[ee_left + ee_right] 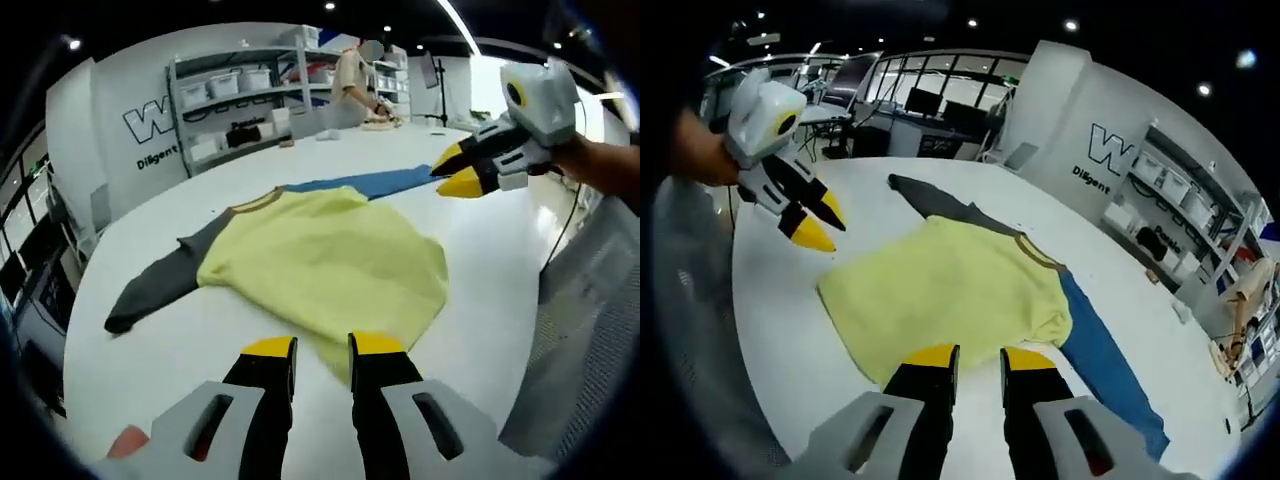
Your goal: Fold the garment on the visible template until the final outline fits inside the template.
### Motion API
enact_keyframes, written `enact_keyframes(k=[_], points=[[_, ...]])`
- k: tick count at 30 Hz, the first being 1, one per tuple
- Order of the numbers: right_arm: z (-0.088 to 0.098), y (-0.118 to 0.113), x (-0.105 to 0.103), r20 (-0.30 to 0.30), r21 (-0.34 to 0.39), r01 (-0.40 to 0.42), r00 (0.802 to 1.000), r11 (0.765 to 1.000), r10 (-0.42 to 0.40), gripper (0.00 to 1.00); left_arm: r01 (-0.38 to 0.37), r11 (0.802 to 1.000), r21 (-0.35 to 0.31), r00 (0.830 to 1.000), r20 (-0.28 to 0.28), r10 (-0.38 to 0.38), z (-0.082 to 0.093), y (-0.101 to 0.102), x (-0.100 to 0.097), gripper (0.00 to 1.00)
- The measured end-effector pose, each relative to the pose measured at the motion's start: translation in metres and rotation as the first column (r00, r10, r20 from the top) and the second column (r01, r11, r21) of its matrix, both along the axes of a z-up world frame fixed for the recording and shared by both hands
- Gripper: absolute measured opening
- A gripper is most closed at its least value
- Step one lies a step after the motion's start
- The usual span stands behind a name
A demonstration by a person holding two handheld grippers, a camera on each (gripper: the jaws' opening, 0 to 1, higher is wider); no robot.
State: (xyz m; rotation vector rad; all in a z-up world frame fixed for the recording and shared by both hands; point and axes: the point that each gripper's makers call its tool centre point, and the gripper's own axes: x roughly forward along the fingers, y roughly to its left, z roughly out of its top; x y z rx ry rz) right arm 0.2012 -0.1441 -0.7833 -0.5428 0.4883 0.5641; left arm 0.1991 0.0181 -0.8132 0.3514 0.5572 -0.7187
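On the white tabletop (pixel 480 270) a garment (pixel 330 262) is spread, its yellow body lying flat with a dark grey sleeve (pixel 160 285) stretched to one side and a blue sleeve (pixel 375 183) to the other. Across the left gripper view, the left gripper (pixel 322 350) is seen low at the near edge of the yellow cloth, its yellow-tipped fingers (pixel 270 348) parted by a narrow gap with nothing held between them. Beyond the garment, the right gripper (pixel 462 172) is held above the tabletop by a hand (pixel 600 165), near the end of the blue sleeve. From the right gripper view, the right gripper (pixel 978 358) is shown with fingers (pixel 932 356) slightly apart and empty, just at the hem of the yellow body. The left gripper (pixel 818 226) hangs above the tabletop beside the far corner of the yellow cloth. Shelving with bins (pixel 235 95) is seen against the wall, and a person (pixel 355 80) stands at the far end of the tabletop.
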Motion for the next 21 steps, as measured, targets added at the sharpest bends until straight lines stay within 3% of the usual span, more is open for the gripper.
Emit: enact_keyframes(k=[6, 9, 13, 19, 21], points=[[-0.012, 0.002, -0.009, -0.060, -0.017, -0.018, 0.998, 1.000, 0.017, 0.15, -0.005, 0.999, 0.048, 0.997, -0.081, 0.009, -0.021, 0.000, -0.008, 0.18], [-0.019, 0.000, -0.012, -0.110, 0.018, 0.006, 0.994, 1.000, -0.004, 0.17, -0.013, 0.998, 0.062, 0.995, -0.101, 0.019, -0.028, 0.002, -0.008, 0.18], [-0.032, -0.007, -0.013, -0.209, 0.101, 0.091, 0.975, 0.991, -0.068, 0.24, -0.057, 0.998, 0.021, 0.985, -0.164, 0.060, -0.034, 0.001, -0.008, 0.20], [-0.044, -0.006, -0.013, -0.288, 0.158, 0.128, 0.954, 0.979, -0.079, 0.27, -0.080, 0.997, -0.001, 0.975, -0.208, 0.078, -0.039, -0.002, -0.010, 0.21], [-0.051, 0.000, -0.015, -0.347, 0.208, 0.144, 0.936, 0.967, -0.065, 0.25, -0.093, 0.996, -0.007, 0.969, -0.230, 0.089, -0.042, -0.003, -0.011, 0.20]])
